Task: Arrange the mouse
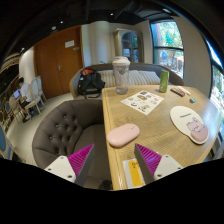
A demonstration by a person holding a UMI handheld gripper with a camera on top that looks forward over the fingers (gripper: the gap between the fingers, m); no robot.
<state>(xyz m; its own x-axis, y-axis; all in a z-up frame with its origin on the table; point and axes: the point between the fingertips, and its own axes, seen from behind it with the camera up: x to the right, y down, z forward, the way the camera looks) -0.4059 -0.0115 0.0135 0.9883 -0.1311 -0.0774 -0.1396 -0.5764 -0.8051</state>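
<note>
Currently the gripper (112, 160) is released: its two fingers stand apart and hold nothing, with the magenta pads (80, 158) facing each other over the near edge of the wooden counter (150, 122). The pink mouse (123, 135) lies flat on the counter just ahead of the fingers, a little beyond their tips and not touching them. Further to the right, a second pink mouse (198, 130) rests on a white oval mouse pad (185, 117). Beyond these, a printed paper sheet (142, 102) lies on the counter, and a tall clear tumbler with a lid (121, 75) stands at the far end. A green can (164, 81) stands near it. Beside the counter, on the left, a grey tufted armchair (68, 130) is seen.
</note>
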